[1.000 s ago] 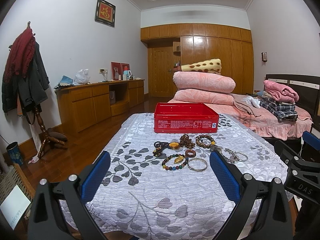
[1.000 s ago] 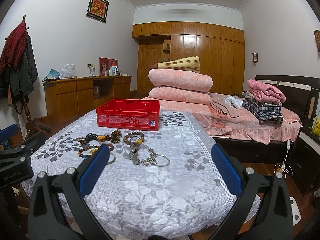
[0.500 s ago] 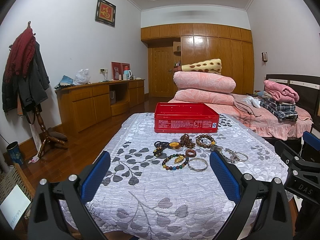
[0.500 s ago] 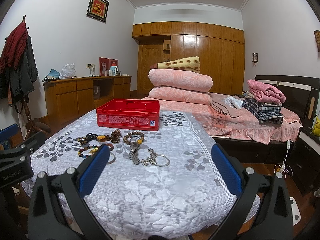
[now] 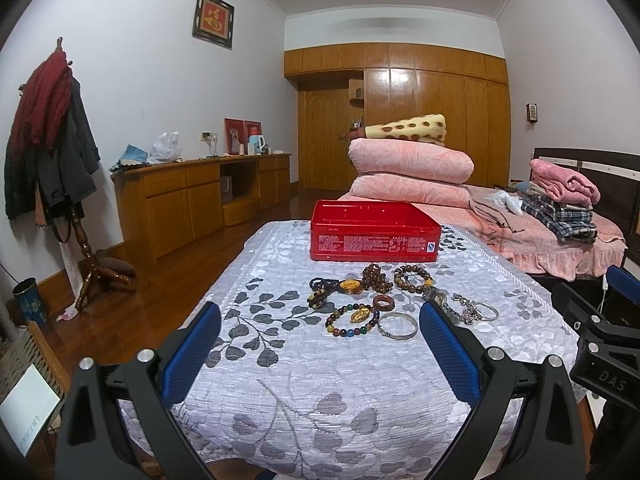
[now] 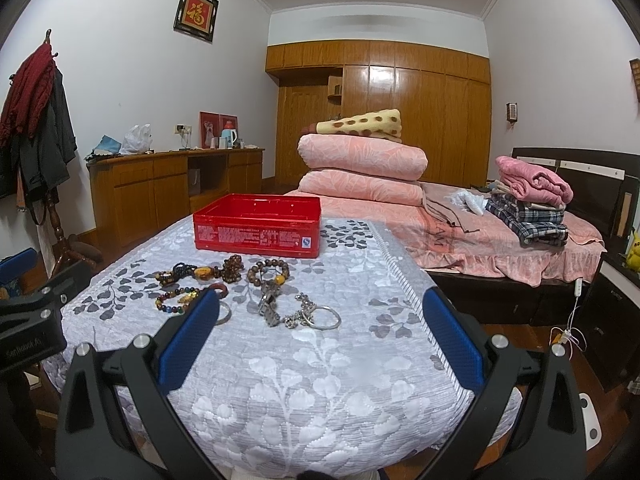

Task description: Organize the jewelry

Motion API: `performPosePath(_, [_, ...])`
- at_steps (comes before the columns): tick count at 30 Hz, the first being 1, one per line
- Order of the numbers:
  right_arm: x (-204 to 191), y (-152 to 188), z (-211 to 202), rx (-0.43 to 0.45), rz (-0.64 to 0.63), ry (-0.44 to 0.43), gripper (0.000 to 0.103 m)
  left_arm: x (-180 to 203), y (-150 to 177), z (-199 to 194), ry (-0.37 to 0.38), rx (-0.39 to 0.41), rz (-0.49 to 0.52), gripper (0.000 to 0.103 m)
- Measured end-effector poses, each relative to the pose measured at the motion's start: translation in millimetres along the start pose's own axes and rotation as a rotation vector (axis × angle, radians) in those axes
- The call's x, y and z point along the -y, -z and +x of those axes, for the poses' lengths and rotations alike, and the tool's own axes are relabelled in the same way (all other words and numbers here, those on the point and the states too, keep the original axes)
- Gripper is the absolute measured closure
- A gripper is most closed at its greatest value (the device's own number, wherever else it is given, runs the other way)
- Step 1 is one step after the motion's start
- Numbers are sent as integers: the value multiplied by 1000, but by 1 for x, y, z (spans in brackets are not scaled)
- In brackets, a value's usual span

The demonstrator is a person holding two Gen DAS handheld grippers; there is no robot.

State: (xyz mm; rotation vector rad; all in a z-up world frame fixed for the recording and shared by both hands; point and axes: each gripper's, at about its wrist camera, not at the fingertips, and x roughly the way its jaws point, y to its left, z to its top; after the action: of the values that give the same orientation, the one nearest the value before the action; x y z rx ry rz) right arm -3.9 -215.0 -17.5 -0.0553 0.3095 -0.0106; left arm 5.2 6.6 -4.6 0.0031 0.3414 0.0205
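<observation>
An open red tin box stands at the far end of the cloth-covered table. In front of it lies a cluster of jewelry: brown bead bracelets, a coloured bead bracelet, a silver bangle, a brown ring, and a silver chain with a ring. My left gripper hangs open above the near table, short of the jewelry. My right gripper is open too, nothing between its fingers.
A bed with folded pink quilts and clothes lies behind and right of the table. A wooden sideboard runs along the left wall, beside a coat stand. Wooden floor lies left of the table.
</observation>
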Motion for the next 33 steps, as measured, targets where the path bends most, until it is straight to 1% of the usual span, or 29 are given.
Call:
performPosePath(3, [2, 4, 4, -17, 6, -18, 5, 1, 1, 7, 1, -16, -2, 6])
performPosePath(4, [-2, 1, 4, -19, 6, -18, 5, 2, 2, 8, 1, -21, -3, 6])
performPosePath(10, [2, 2, 14, -53, 14, -33, 5, 4, 1, 18, 3, -51, 2, 6])
performPosePath(13, [4, 1, 25, -85, 19, -37, 7, 3, 2, 28, 10, -82, 2, 6])
performPosePath(16, [12, 0, 41, -136, 36, -36, 10, -1, 2, 43, 18, -134, -7, 7])
performPosePath(17, [15, 0, 47, -151, 42, -37, 12, -3, 1, 50, 24, -158, -14, 9])
performPosePath(18, [19, -1, 56, -179, 52, -41, 17, -5, 1, 57, 27, -184, -20, 11])
performPosePath(20, [25, -1, 69, -223, 69, -50, 25, -6, 1, 73, 43, -236, -33, 16])
performPosePath(22, [33, -1, 87, -281, 96, -60, 26, -7, 0, 89, 64, -287, -50, 21])
performPosePath(25, [39, 2, 108, -345, 107, -68, 32, -6, 1, 112, 80, -348, -62, 27])
performPosePath(30, [49, 9, 140, -435, 111, -80, 36, -2, 4, 146, 93, -437, -61, 31])
performPosePath(33, [49, 12, 153, -477, 108, -97, 42, 0, 5, 159, 93, -466, -53, 33])
